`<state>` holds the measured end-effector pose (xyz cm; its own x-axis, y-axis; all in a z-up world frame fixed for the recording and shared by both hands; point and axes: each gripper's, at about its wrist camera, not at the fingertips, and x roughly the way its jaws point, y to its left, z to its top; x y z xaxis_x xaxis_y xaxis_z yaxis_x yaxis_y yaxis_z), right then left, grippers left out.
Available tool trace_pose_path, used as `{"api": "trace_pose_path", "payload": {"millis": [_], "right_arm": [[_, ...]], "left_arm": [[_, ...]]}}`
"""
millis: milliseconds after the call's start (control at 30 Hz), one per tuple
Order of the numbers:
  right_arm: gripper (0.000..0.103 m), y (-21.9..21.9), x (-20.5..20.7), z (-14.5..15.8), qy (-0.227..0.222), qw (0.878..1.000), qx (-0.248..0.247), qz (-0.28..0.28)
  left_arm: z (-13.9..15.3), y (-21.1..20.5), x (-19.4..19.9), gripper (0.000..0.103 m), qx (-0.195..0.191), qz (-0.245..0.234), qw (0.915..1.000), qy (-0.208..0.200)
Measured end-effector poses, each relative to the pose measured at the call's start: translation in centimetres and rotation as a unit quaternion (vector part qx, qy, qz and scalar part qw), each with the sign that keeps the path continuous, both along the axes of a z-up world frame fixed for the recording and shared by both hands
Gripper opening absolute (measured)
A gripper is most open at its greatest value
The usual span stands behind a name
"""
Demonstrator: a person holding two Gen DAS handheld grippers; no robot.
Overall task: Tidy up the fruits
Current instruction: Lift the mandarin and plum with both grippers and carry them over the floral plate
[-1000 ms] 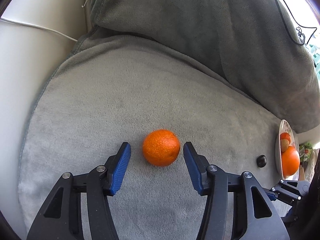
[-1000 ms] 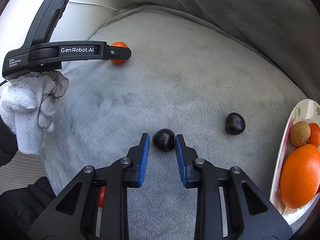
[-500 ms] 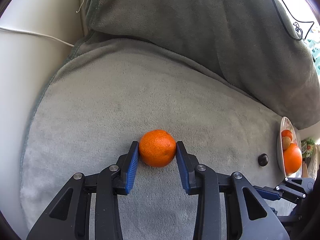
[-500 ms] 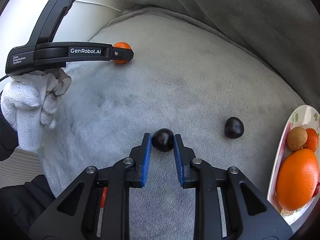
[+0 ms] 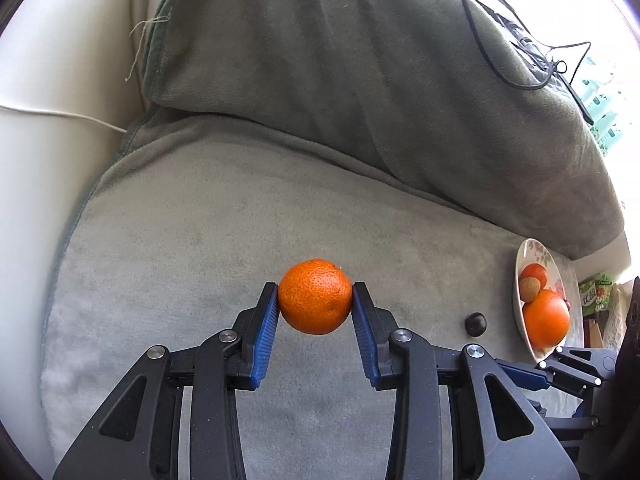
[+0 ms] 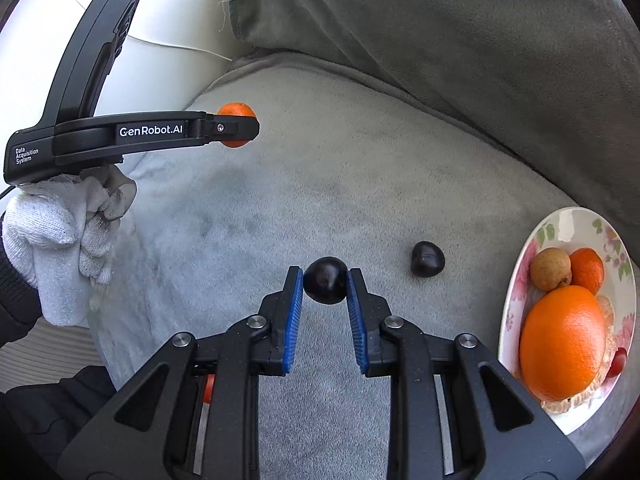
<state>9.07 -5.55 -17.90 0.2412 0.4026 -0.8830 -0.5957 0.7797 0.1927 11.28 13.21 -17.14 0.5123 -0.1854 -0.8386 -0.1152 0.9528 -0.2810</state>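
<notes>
My left gripper (image 5: pixel 315 298) is shut on a small orange mandarin (image 5: pixel 315 297) and holds it above the grey blanket; the mandarin also shows in the right wrist view (image 6: pixel 236 110), behind the left gripper's finger. My right gripper (image 6: pixel 323 280) is shut on a dark plum (image 6: pixel 325 279), lifted just off the blanket. A second dark plum (image 6: pixel 427 265) lies on the blanket to its right, and shows in the left wrist view (image 5: pixel 475 324). A floral plate (image 6: pixel 560 224) at the right holds a large orange (image 6: pixel 562 346), a mandarin (image 6: pixel 588 270) and a small brown fruit (image 6: pixel 550 269).
A grey blanket (image 5: pixel 200 240) covers the sofa seat. A grey-green cushion (image 5: pixel 360 80) stands behind it, with a black cable (image 5: pixel 520 40) on top. The white sofa arm (image 5: pixel 48 120) is at the left. My gloved left hand (image 6: pixel 60 248) holds the left gripper.
Both grippers closed on their fruit: the left on the mandarin, the right on the plum. Both fruits have since lifted off the blanket.
</notes>
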Motion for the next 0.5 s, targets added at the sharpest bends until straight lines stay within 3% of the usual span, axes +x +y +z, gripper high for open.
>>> {"api": "trace_pose_path", "payload": {"millis": [500], "right_arm": [[0.023, -6.0, 0.0, 2.7, -0.026, 0.996, 0.019, -0.081]], "left_arm": [[2.9, -6.1, 1.8, 0.035, -0.018, -0.07, 0.997, -0.028]]}}
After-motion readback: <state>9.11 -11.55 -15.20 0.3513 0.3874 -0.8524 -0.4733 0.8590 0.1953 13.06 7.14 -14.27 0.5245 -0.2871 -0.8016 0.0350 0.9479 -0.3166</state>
